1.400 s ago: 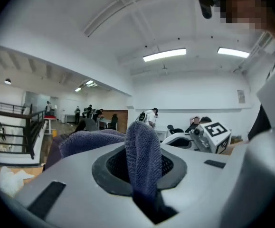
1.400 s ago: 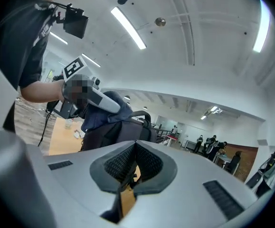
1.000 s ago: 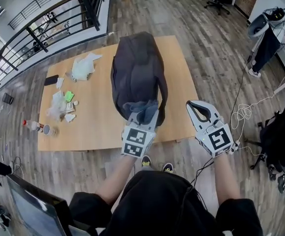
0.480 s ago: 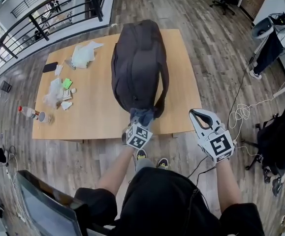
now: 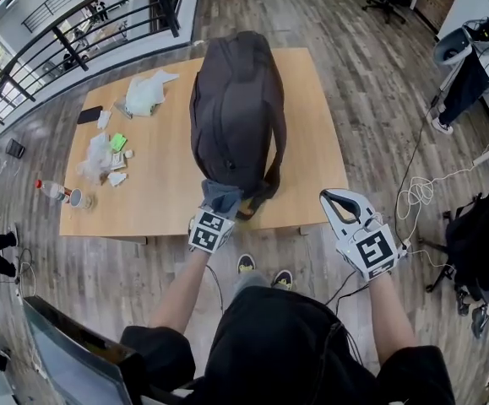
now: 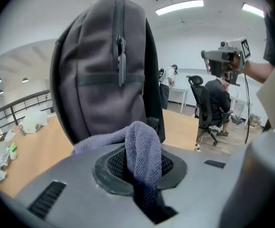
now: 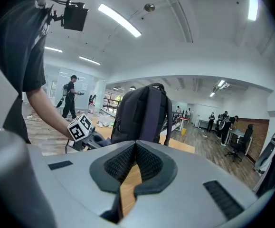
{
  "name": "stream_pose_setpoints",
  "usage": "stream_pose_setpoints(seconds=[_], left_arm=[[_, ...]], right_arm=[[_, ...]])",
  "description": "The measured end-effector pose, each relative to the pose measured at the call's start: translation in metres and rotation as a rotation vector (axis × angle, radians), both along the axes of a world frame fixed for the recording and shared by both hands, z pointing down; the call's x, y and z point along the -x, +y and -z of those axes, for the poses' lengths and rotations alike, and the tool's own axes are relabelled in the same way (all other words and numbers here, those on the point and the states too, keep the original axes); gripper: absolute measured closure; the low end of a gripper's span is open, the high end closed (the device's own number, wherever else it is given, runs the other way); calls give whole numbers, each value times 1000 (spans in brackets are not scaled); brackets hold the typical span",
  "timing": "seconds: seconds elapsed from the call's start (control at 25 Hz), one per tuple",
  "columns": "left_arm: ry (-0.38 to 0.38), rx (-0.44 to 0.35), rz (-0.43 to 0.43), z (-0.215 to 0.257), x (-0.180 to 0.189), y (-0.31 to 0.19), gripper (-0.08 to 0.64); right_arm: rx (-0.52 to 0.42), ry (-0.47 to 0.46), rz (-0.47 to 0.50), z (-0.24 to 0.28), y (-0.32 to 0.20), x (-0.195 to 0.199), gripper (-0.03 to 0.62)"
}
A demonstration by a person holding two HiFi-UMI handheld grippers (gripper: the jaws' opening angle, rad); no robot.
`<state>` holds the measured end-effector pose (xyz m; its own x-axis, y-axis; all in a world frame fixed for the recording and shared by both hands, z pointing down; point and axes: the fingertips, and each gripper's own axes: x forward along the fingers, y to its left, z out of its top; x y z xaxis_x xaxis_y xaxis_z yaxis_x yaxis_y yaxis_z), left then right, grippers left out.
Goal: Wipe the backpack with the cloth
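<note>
**Wiping in progress.** The backpack stands on the bench. The left tongs are clamped on the cloth, low at the pack's 6 o'clock. The right tongs are closed and empty, at its 4 o'clock. The wiping is probably only partly done, and the upper faces appear to remain.

Bright ceiling strip lights; sharp frames, heavy fisheye bending, dark corners.

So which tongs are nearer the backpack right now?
Left. The left tongs, shut on the cloth, are at the near end of the backpack; the right tongs hang off to its right, apart.
</note>
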<state>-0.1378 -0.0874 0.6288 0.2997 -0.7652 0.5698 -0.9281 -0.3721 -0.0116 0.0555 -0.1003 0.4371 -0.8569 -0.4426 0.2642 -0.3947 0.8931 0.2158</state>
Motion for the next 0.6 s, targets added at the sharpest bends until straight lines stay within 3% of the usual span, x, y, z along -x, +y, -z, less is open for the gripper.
stream_pose_setpoints(seconds=[0.28, 0.44, 0.6], left_arm=[[113, -331, 47, 189, -8, -41, 495], [76, -439, 91, 294, 1, -66, 495], [67, -553, 109, 368, 10, -88, 492]], right_arm=[[7, -35, 26, 2, 3, 9, 580], [6, -62, 29, 7, 3, 13, 580], [0, -73, 33, 10, 1, 15, 580]])
